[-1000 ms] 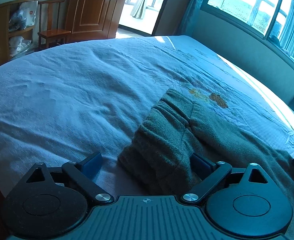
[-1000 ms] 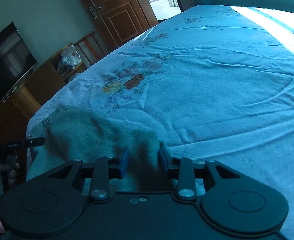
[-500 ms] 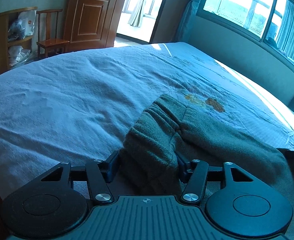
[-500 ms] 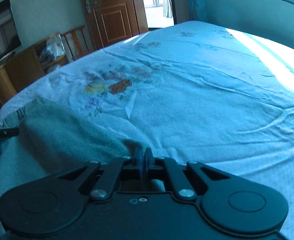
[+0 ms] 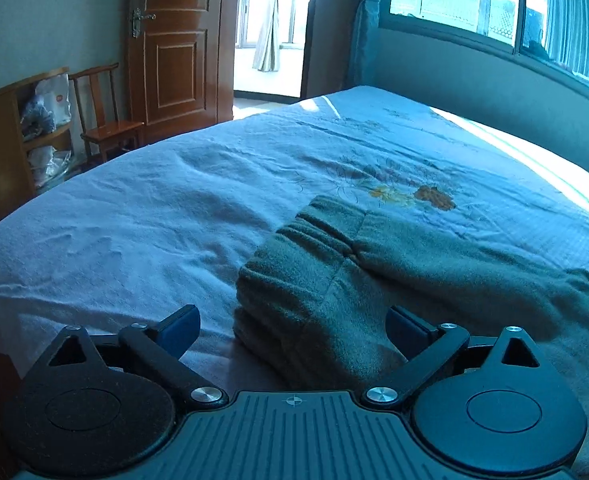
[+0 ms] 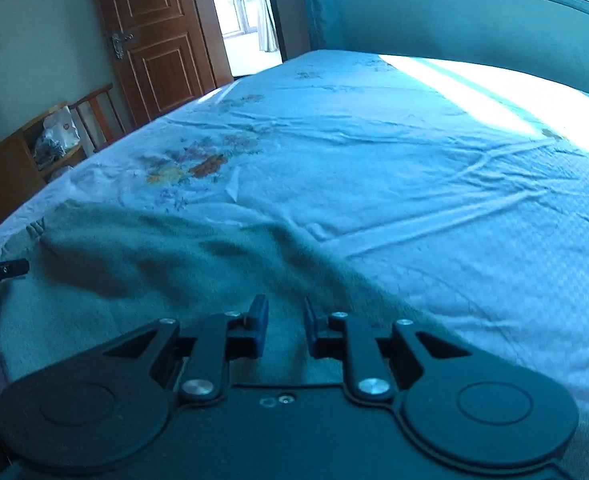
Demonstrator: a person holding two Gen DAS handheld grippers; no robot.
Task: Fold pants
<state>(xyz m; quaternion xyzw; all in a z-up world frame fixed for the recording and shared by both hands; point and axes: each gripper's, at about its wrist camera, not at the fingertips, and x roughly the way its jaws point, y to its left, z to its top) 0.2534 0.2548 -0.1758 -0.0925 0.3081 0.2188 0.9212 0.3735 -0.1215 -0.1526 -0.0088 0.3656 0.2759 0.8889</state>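
2 claws opening, pants [image 5: 334, 280] lying between each.

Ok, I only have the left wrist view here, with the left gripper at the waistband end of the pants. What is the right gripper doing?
Observer: The right gripper is low over the leg end of the pants. Its jaws are opening, with a narrow gap and no cloth pinched.
Operator: Does that leg lie flat?
Observer: No. It is rumpled, with a raised fold running across it from the gripper towards the far end.
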